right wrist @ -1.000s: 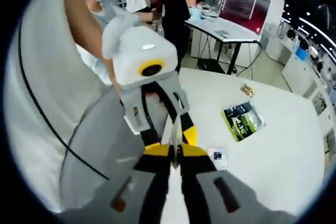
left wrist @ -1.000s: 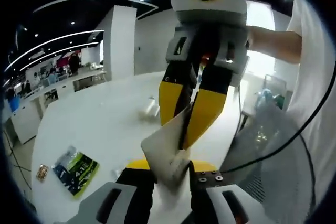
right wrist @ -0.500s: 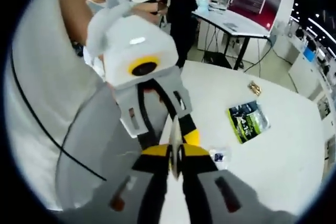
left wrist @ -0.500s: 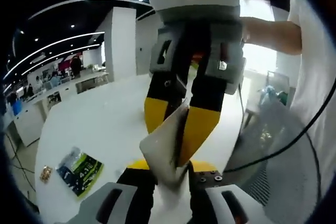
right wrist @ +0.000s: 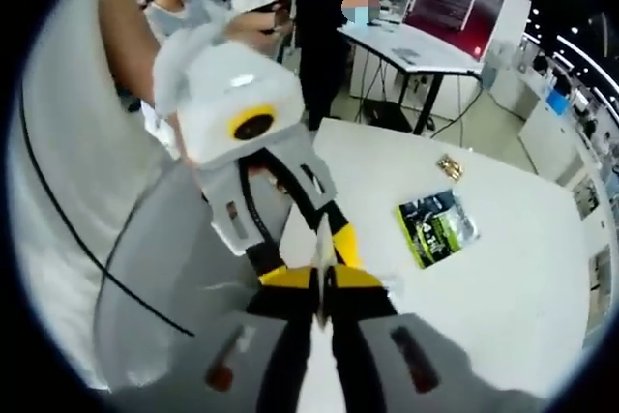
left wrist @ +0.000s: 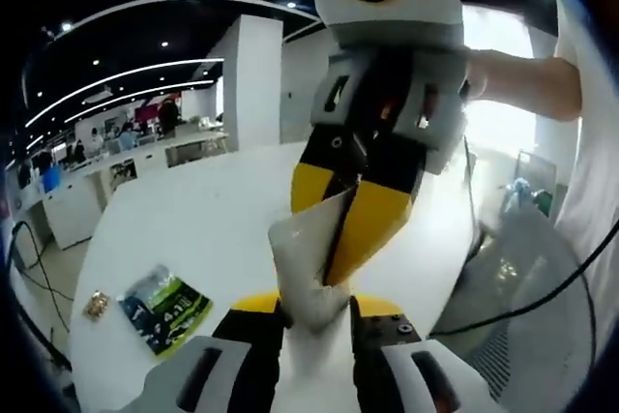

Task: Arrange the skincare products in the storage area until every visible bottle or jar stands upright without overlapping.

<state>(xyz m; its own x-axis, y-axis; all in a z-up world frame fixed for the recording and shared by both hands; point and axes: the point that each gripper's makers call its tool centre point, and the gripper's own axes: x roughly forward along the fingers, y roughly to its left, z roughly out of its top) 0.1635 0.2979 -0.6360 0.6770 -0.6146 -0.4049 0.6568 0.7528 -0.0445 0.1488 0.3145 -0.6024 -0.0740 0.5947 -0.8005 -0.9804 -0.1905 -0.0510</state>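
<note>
White sachet (left wrist: pixel 308 260) | we grip it between both pinched tools, left gripper (left wrist: pixel 314 309), right gripper (right wrist: pixel 319 282), above white table (left wrist: pixel 208 229) | held as before, views shifted | no bottles visible | green packet (right wrist: pixel 435 227) lies beyond.

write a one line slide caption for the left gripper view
Both grippers, left and right, pinch one white sachet above a white table.

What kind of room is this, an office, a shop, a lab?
Most likely a big open-plan office or lab. Long curved ceiling light strips run overhead, an open laptop sits on a desk with trailing cables, and people stand around a wide white table.
</note>
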